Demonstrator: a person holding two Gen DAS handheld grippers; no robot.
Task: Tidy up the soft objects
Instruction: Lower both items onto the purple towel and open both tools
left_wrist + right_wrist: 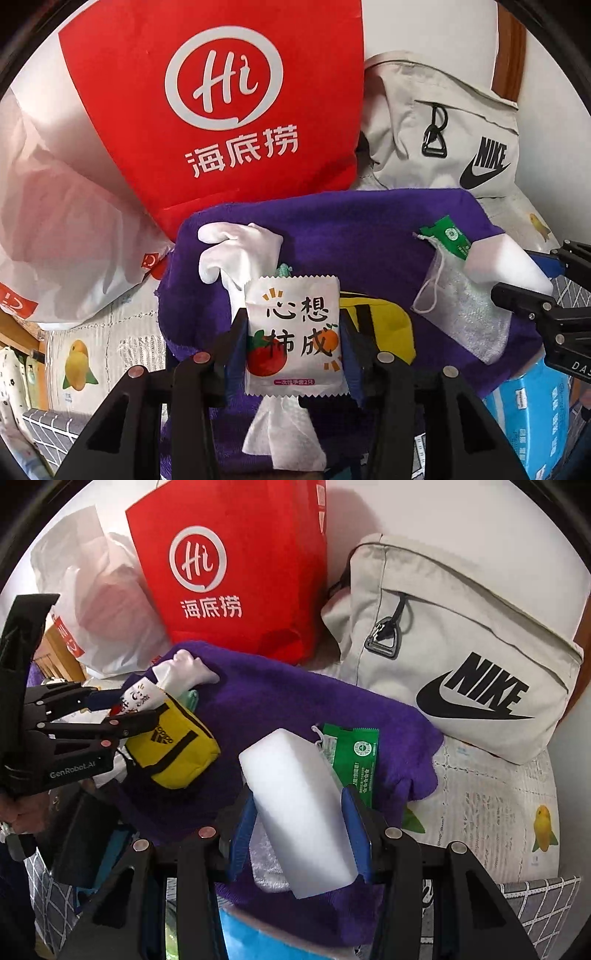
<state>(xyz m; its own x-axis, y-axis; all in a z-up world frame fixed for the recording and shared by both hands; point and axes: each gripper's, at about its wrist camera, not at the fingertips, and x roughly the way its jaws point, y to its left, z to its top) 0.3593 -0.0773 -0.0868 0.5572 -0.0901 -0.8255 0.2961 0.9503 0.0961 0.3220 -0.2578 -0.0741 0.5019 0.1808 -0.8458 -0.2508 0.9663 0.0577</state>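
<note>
The left tongs [293, 332] are clamped on a white sachet [294, 334] printed with persimmons and black characters, its blue-padded fingers [236, 354] pressing both side edges, above a purple towel [351, 229] that spreads across the middle of the scene. The right tongs [301, 819] are clamped on a white foam block [295, 805], also over the purple towel. Just behind the sachet, a white glove [236, 247] lies crumpled on the towel, and a white tissue [284, 435] shows below the sachet. A small yellow pouch [173, 753] with black straps sits on the towel's left part, touching the left tongs' lower finger in the right wrist view. Beside the foam block, on the towel, lie a green packet [354, 757] and a white mesh drawstring bag [454, 302], the packet partly tucked under the block. Behind the towel a red paper bag [221, 99] stands upright, flanked on its left by a translucent white plastic bag [62, 229] and on its right by a beige Nike backpack [461, 657] leaning against the wall. A fruit-printed sheet [498, 812] covers the surface to the towel's right. A blue tissue pack [524, 413] shows at the towel's near right edge.
</note>
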